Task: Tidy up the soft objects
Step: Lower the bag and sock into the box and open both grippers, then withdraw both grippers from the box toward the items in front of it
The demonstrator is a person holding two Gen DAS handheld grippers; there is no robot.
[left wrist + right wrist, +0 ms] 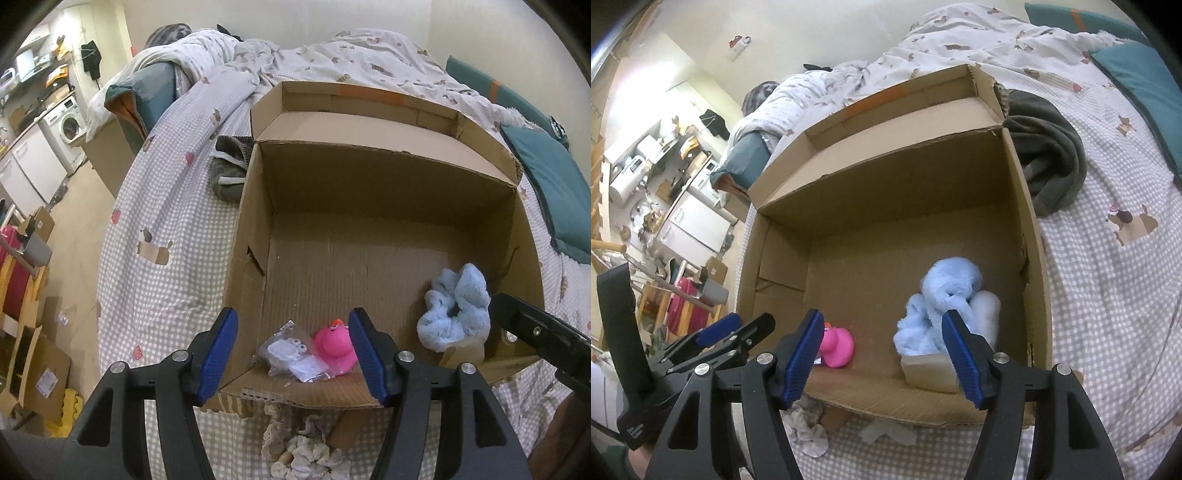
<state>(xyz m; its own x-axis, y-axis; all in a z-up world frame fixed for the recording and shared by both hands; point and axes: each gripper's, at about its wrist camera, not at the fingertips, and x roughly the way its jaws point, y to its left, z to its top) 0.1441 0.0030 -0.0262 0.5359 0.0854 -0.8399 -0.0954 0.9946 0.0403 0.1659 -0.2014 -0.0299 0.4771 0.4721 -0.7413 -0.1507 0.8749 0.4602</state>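
With both grippers' fingers apart over the box (388, 177), left gripper (293, 354) above the pink toy (334, 349) and right gripper (882, 354) above the blue plush (945, 314), both resting inside, we should lift clear before fetching the scrunchies (306, 454) just outside its near wall.

both grippers (293, 350) (882, 352) tilted down, jaws apart.

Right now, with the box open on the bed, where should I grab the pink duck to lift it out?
Grip the pink duck across its rounded body, coming straight down through the open top of the box. It sits near the front wall beside a plastic packet, so pinch on its clear sides.
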